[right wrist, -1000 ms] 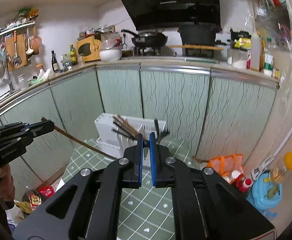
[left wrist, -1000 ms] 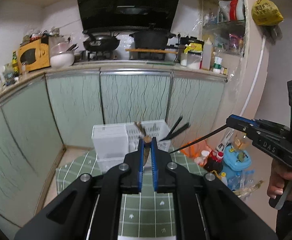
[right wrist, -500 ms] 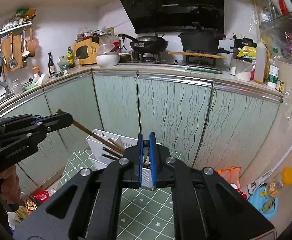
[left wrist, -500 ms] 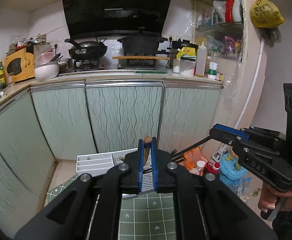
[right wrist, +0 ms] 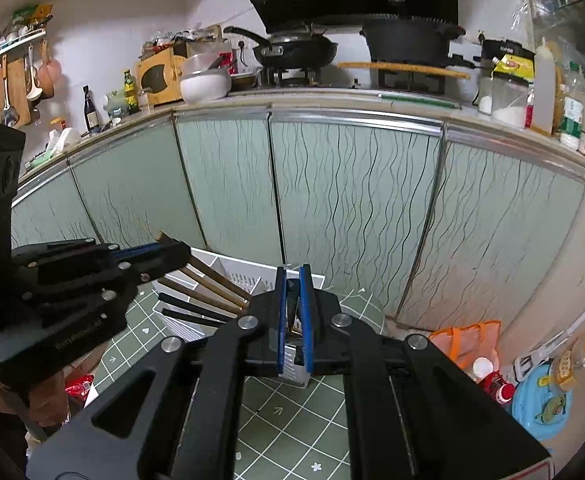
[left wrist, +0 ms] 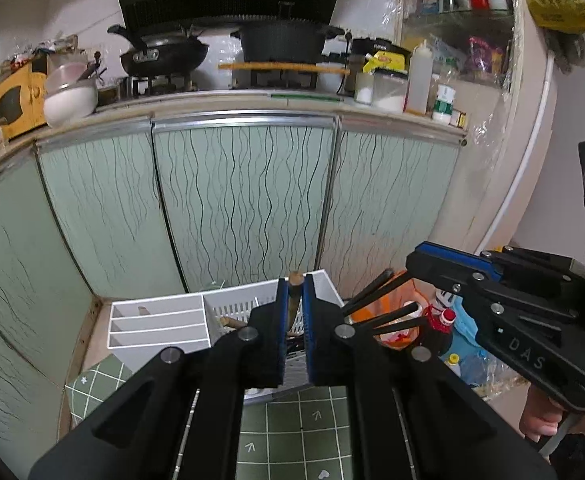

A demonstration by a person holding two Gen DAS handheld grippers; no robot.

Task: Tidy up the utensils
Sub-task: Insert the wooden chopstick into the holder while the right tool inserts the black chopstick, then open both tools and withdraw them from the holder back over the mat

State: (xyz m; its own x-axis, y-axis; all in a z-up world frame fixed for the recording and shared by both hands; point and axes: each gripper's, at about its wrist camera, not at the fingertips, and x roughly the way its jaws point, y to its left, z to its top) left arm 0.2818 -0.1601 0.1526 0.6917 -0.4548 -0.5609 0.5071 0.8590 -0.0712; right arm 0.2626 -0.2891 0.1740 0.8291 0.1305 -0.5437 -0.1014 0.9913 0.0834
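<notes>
My left gripper (left wrist: 295, 280) is shut on a brown wooden chopstick (left wrist: 293, 296), held over the white utensil organizer (left wrist: 160, 328). From the right wrist view that gripper (right wrist: 172, 250) shows at the left, the wooden chopstick (right wrist: 216, 278) slanting down into the organizer (right wrist: 248, 276). My right gripper (right wrist: 292, 276) is shut on a black chopstick (right wrist: 292, 308). In the left wrist view it (left wrist: 416, 260) sits at the right with the black chopstick (left wrist: 372, 286) pointing toward the organizer. More black chopsticks (left wrist: 392, 314) and wooden ones (right wrist: 196, 292) stick out of the basket part.
The organizer stands on a small table with a green checked cloth (left wrist: 292, 432). Pale green cabinet doors (left wrist: 244, 200) are right behind. An orange bag (right wrist: 468, 344), bottles and a blue toy (right wrist: 540, 404) lie on the floor at the right.
Both grippers have come lower and closer to the organizer, which now sits higher and larger in both views. Both stay shut on their chopsticks.
</notes>
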